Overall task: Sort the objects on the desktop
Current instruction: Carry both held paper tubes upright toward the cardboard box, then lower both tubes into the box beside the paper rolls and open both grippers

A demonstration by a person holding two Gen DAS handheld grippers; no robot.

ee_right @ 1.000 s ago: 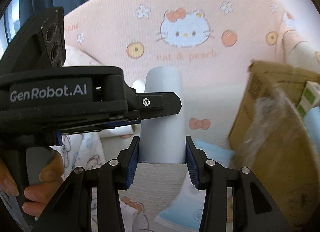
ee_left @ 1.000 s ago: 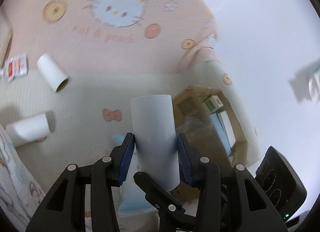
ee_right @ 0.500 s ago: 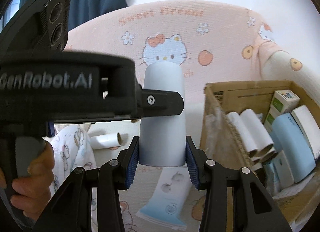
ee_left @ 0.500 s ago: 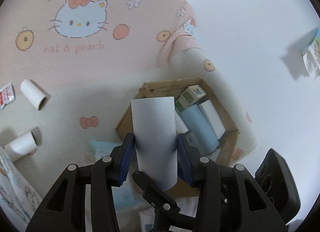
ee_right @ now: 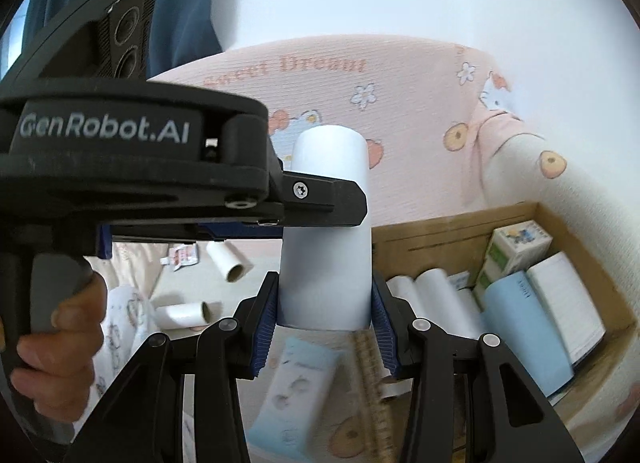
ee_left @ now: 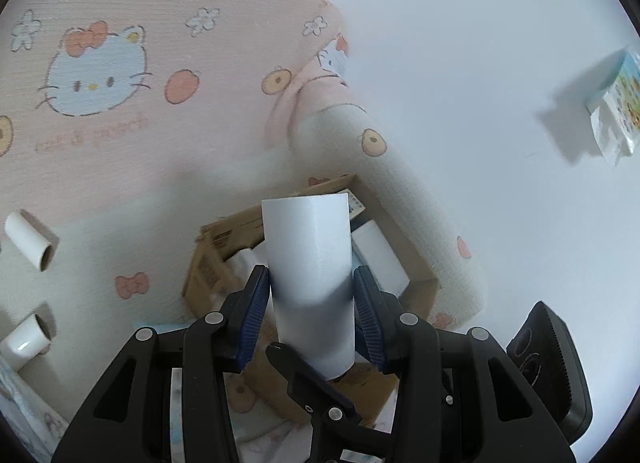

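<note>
One white paper tube (ee_left: 308, 255) appears to be held by both grippers at once. My left gripper (ee_left: 310, 275) is shut on its middle. In the right wrist view the same tube (ee_right: 326, 271) stands upright in my right gripper (ee_right: 324, 283), which is shut on its lower end, while the left gripper's finger (ee_right: 324, 199) crosses it higher up. The tube hangs over the near edge of an open cardboard box (ee_left: 212, 259). That box (ee_right: 452, 223) holds white rolls (ee_right: 432, 287), a pale blue pack (ee_right: 524, 327) and small cartons (ee_right: 516, 247).
Two loose tubes (ee_right: 230, 261) (ee_right: 182, 313) and a red-and-white sachet (ee_right: 182, 255) lie on the cartoon-print bedding (ee_left: 120, 167). A pale blue packet (ee_right: 296, 379) and a ruler (ee_right: 370, 375) lie below the grippers. A hand (ee_right: 52, 343) grips the left handle. A white wall (ee_left: 480, 63) rises behind.
Both grippers rose and carried the tube rightwards from the bedding to over the cardboard box. The box's contents came into full view. Both grips stayed the same.
</note>
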